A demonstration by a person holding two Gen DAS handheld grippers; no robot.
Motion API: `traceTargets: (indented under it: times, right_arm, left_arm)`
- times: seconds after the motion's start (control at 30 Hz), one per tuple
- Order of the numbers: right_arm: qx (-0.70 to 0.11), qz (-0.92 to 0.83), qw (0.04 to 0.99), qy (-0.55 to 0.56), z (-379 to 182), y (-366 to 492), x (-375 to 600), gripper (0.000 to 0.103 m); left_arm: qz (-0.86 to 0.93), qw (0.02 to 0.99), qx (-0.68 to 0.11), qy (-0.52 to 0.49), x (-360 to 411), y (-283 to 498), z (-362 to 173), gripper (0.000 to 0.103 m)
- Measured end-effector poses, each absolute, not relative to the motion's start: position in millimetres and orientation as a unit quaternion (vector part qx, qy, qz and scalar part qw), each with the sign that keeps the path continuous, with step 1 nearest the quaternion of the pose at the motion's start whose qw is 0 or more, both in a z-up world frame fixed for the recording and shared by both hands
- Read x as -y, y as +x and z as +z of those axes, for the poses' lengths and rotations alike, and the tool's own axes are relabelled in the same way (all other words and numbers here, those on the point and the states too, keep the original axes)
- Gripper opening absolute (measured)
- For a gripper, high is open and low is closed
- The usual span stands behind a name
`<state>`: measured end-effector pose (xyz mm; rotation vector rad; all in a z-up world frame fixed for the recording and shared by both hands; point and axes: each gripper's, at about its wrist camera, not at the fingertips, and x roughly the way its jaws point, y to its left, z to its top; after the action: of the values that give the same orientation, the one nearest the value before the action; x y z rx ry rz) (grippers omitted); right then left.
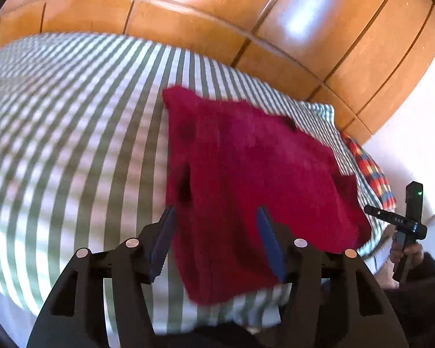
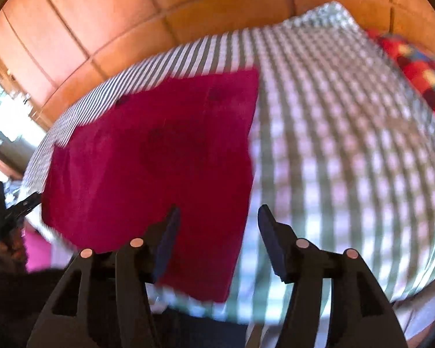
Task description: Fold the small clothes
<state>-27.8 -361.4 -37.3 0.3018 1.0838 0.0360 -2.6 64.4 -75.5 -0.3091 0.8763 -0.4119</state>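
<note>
I have the striped cloth (image 1: pixel 72 133) filling most of both views, spread over a surface that ends at the wooden floor (image 1: pixel 217 23). That cloth is my landmark.

On the cloth lies the red garment (image 1: pixel 246 174), flat and roughly square, with 1 edge running close to the cloth's near side. It looks folded at least once already, though blur hides the layers. A plaid item (image 2: pixel 420 81) sits at the cloth's far corner, well apart from the garment.

My left gripper (image 1: pixel 216 232) hangs over the garment's near part, jaws about half apart, nothing pinched that I can see. My right gripper (image 2: pixel 219 229) hangs over the garment's right edge, 1 finger above red fabric and 1 above the cloth, also half apart and empty.

Risks, as I judge them:
- If either claw comes down to grab now, it could pinch the cloth together with the garment and drag both.
- The right claw straddles the edge, so it may catch only the top layer and undo the fold.
- Both views are blurred, so my aim is poor.
- The 2 claws are near each other and could collide.
</note>
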Motion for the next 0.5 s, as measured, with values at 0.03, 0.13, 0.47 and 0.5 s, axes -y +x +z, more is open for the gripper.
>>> traceTargets:
  times: [0.03,0.13,0.47,0.5]
  right_arm:
    - [-0.512,0.012,0.846,0.146,-39,-19,364,0.056]
    - [-0.513,0.002,0.846,0.146,-47,6,366,0.051]
    - [-0.492,0.013,0.864,0.107,-23,5,347,0.008]
    - [-0.485,0.016,0.868,0.106,-15,3,346,0.008]
  left_arm:
    - [-0.195,0.879,-0.412,-0.141,-60,8,-73,0.056]
    - [-0.198,0.881,-0.409,-0.131,-47,34,-74,0.056]
    - [-0.228,0.878,-0.393,-0.151,-45,47,-68,0.008]
    - [-0.231,0.878,-0.388,-0.156,-48,44,-65,0.008]
